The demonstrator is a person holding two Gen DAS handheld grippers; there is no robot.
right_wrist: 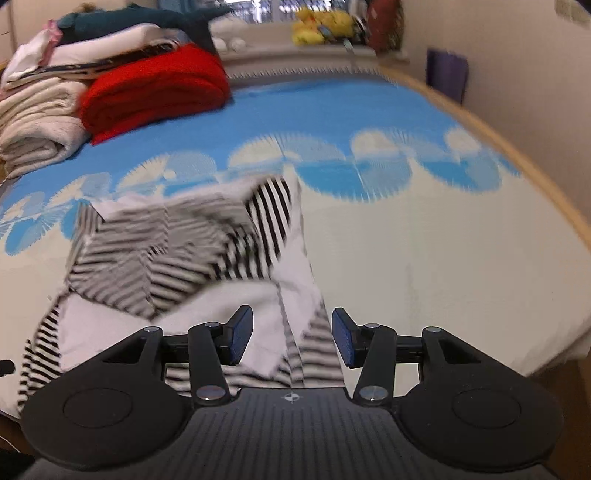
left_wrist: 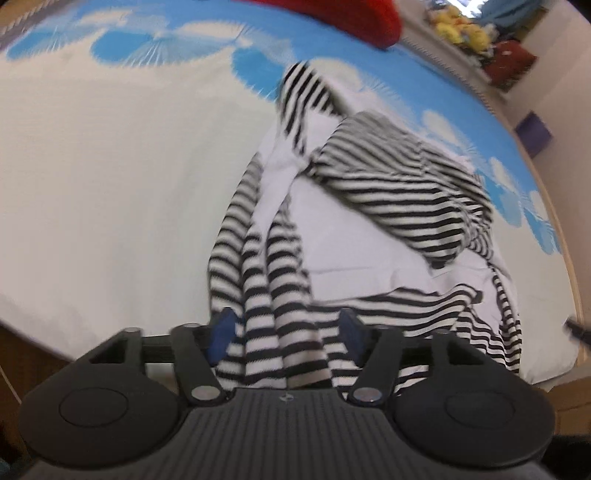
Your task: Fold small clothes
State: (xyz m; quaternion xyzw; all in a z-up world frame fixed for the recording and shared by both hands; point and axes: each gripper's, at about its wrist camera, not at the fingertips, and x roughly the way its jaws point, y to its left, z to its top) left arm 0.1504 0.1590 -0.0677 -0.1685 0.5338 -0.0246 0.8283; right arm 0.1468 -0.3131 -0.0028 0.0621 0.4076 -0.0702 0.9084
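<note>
My left gripper (left_wrist: 286, 334) points steeply down at the black-and-white striped cotton garment (left_wrist: 388, 206). Its 2 blue pads stand apart; a bunched striped fold rises between them, and neither pad presses on it, so I log this tool as open. The left pad's edge sits just beside the cloth, and blur keeps me from saying whether it touches.

My right gripper (right_wrist: 291, 338) also stands with its blue-faced fingers (right_wrist: 242, 334) parted. A strip of the same garment, part white and part striped, runs up between them with bare gaps on both sides: open, gripping nothing.

The garment lies crumpled on the bed sheet, white with a blue fan print along its far edge (right_wrist: 406, 236). In the right wrist view it spreads left of centre, 1 corner turned over.

Far left on the bed: a folded red knit blanket (right_wrist: 155, 92) beside a stack of cream folded textiles (right_wrist: 37, 125). Yellow plush toys (right_wrist: 321, 22) sit on the ledge beyond.
</note>
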